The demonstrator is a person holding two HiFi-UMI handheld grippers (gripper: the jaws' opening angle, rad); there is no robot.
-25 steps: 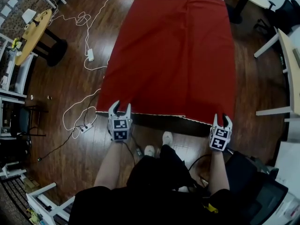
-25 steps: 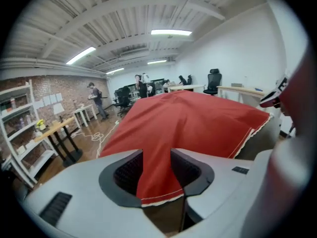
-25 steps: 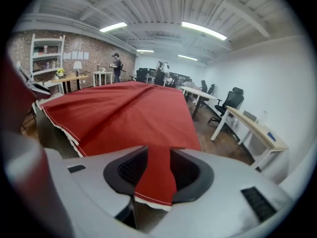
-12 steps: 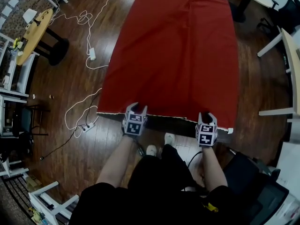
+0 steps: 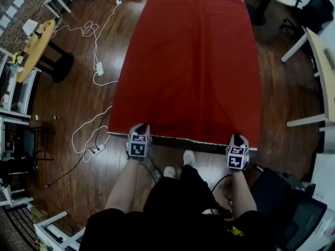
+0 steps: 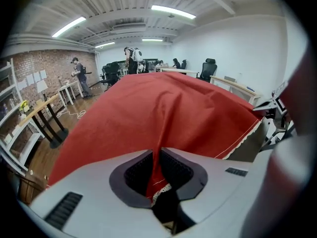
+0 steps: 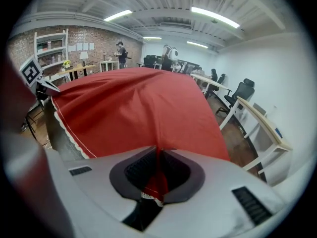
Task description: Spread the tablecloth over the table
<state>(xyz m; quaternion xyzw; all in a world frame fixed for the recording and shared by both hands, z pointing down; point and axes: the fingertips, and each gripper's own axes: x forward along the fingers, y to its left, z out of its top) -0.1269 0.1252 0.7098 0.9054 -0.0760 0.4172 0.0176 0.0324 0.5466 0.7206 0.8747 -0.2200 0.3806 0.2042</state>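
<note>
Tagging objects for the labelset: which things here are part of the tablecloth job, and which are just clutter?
In the job:
- red tablecloth
- left gripper and right gripper, whose jaws have just been closing and now pinch its near hem

Lying about:
- white cables on the floor
- round wooden table
- white desk
- black office chair

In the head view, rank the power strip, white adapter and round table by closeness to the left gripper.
1. The power strip, on the floor left of the left gripper.
2. The white adapter, farther up the cable.
3. The round table, far upper left.
</note>
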